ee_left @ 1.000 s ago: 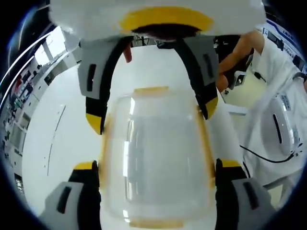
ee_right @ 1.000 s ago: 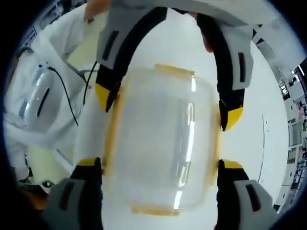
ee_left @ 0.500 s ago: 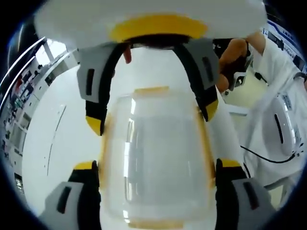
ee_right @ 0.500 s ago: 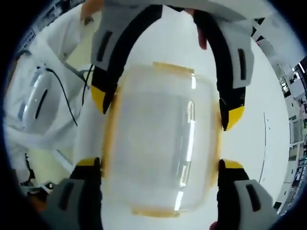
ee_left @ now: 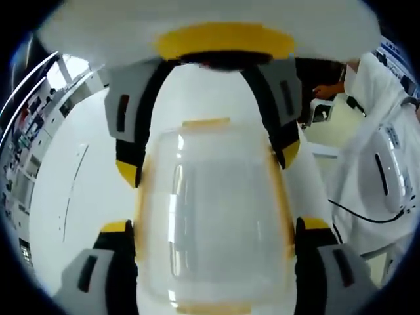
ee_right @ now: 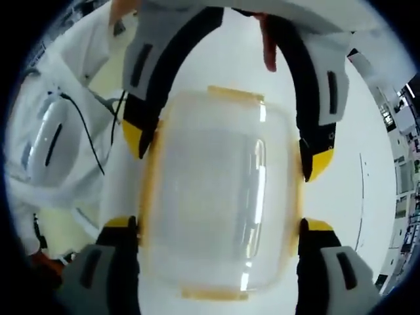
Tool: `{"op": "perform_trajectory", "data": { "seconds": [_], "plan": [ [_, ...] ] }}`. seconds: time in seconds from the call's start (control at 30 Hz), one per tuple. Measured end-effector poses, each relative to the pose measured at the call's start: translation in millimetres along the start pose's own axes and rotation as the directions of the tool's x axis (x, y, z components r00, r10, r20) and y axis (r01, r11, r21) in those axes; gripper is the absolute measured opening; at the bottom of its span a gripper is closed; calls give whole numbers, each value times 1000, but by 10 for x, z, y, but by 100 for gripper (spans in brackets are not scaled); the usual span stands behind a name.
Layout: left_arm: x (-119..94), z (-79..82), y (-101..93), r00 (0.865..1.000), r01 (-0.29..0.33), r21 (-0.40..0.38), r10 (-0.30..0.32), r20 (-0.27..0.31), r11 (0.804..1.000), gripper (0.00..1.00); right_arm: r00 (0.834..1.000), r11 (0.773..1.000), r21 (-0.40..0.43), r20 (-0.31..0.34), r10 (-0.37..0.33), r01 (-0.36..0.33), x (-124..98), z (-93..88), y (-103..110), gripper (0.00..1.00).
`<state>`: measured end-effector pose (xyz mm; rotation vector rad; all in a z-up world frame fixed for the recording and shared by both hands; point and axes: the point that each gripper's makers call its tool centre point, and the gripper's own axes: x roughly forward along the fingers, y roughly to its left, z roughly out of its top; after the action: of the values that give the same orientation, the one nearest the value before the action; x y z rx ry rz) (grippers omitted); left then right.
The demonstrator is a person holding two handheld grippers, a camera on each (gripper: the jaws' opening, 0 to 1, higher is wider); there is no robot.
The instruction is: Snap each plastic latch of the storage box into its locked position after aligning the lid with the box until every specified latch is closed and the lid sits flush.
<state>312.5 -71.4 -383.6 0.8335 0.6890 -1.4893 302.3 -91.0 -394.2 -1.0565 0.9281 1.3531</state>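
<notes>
Presently, your left tongs (ee_left: 211, 226) and right tongs (ee_right: 220, 226) are both spread open, their yellow-tipped jaws standing at opposite long sides of the clear storage box (ee_left: 213, 216) on the white table (ee_left: 85, 190). The translucent lid (ee_right: 220, 197) sits on the box, yellow latches (ee_right: 237, 94) along its edges. Whether each latch is snapped down cannot be determined.

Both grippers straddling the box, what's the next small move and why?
Probably close both grippers onto the long-side latches. The storage box sits between the open left gripper and right gripper, whose yellow tips flank its sides; the lid looks aligned on the box.
</notes>
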Motion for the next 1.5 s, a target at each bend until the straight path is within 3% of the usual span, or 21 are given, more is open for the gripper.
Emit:
{"op": "perform_trajectory", "data": {
  "seconds": [0.17, 0.37, 0.47, 0.63, 0.87, 1.03, 1.27, 1.37, 1.5],
  "plan": [
    [2, -3, 8, 1000, -5, -1, 5, -21, 1000, 100, 1000, 1000, 11, 14, 0, 0, 23, 16, -14, 100],
    [-5, -2, 18, 1000, 5, -7, -5, -6, 1000, 100, 999, 1000, 22, 48, 6, -7, 56, 29, -35, 100],
    [5, -5, 13, 1000, 3, -10, -3, -10, 1000, 99, 1000, 999, 34, -4, 9, -8, 80, 8, -47, 100],
    [52, 6, 11, 1000, 9, -12, -9, 19, 1000, 99, 999, 999, 31, -3, 33, -33, 100, 6, -50, 99],
    [102, 41, 4, 998, 29, -17, -28, 60, 999, 100, 995, 997, 52, 80, 61, -65, 62, 44, -48, 97],
    [138, 34, 4, 999, 33, -14, -33, 14, 999, 100, 996, 995, 65, 54, 73, -76, 55, 30, -63, 96],
    [184, 72, 14, 998, 49, -16, -48, 51, 999, 100, 993, 994, 44, 64, 101, -103, 33, 58, -19, 97],
    [205, 76, 42, 997, 55, -30, -53, 59, 998, 100, 986, 989, 52, 98, 136, -142, 93, 60, -38, 98],
    [217, 83, 44, 996, 59, -41, -56, 65, 997, 100, 985, 991, 52, 122, 120, -127, 102, 89, -39, 98]
  ]
}}
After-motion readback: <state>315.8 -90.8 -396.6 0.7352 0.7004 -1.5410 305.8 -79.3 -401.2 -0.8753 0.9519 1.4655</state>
